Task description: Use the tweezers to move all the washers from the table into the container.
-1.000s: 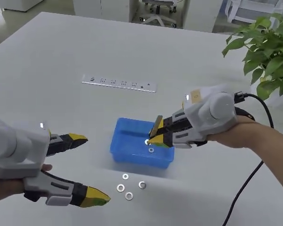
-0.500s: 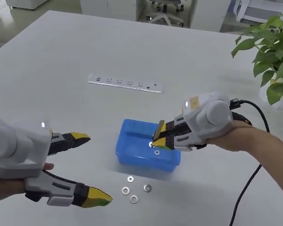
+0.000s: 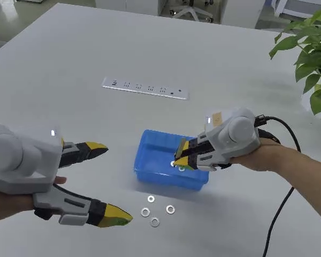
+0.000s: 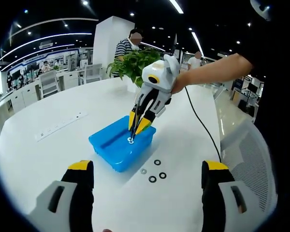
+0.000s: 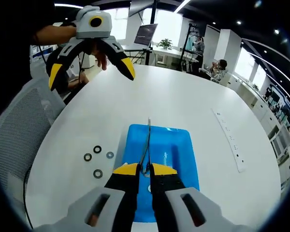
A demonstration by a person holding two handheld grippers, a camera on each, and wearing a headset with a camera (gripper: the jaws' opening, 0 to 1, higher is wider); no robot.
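While the right gripper (image 5: 145, 169) clamps slim metal tweezers (image 5: 147, 140) over the blue plastic container (image 3: 150, 160) (drop-off, seemingly), four silver washers (image 3: 170, 209) beside it await fine pinches; the left gripper (image 3: 116, 182) has its jaws apart.

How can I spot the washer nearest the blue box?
Find the blue container on the white table. Four little silver washers lie loose in front of it. Yours is the washer closest to the container's near wall; the other three lie nearer the person.
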